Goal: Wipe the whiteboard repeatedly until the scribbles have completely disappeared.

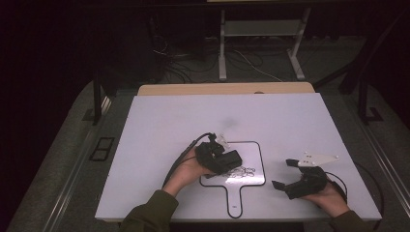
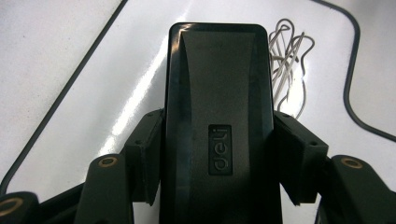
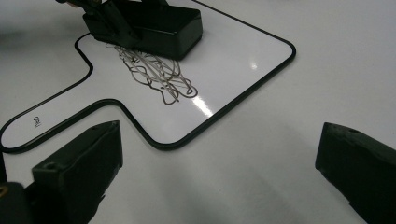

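From my station the largest thing was the white bench (image 1: 159,125), a broad sheet with bare surface on the far side and to the left of the work. On it lay a small white board (image 1: 251,150) with a black outline and a handle pointing toward me, its handle end close to the near edge of the bench. The board served as a tray of sorts: on it lay a loose heap of thin wire loops (image 3: 156,77), tangled together near its middle. My left gripper (image 2: 217,154) sat over the board's left part, and its fingers (image 2: 144,156) were clamped on the two long sides of a black block (image 2: 217,93) marked "deli", held lengthwise between them. The far end of the block stood just beside the wire loops, which I saw fanned out at its right corner in the left gripper view; whether it touched them I could not tell. My right gripper (image 3: 219,172) rested low over the bench, right of the board and well apart from it, its fingers (image 3: 81,163) spread wide with nothing between them. Open bench lay between that gripper and the board's rounded corner.
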`<state>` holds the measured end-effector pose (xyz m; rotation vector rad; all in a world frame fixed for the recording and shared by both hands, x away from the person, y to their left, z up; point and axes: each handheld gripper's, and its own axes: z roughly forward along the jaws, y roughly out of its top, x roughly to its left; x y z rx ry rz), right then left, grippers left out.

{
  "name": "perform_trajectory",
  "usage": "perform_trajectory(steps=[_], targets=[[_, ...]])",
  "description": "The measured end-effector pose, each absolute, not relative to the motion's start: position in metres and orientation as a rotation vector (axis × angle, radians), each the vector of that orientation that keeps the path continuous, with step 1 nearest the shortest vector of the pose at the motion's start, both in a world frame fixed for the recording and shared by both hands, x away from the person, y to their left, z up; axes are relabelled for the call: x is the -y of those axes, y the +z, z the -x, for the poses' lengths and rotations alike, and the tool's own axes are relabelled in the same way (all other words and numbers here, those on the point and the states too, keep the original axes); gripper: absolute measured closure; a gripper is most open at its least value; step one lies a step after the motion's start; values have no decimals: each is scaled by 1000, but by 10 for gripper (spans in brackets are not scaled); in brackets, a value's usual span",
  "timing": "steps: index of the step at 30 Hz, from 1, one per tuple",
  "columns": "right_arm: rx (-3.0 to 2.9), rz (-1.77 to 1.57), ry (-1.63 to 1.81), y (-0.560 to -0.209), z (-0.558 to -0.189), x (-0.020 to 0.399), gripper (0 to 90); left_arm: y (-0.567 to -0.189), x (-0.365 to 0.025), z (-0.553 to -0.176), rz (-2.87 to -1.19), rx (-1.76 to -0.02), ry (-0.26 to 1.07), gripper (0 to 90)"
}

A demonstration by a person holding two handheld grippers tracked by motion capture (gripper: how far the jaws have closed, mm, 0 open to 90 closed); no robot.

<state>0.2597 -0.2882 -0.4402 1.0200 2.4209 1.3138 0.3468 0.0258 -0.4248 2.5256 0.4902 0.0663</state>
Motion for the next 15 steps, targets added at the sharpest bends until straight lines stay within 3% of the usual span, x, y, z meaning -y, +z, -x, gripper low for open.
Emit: perform_trajectory(steps=[15], targets=[[-2421,-1020,1315,-440,-260,288,0,-426,-21,-339,-2523,-477,100,395]])
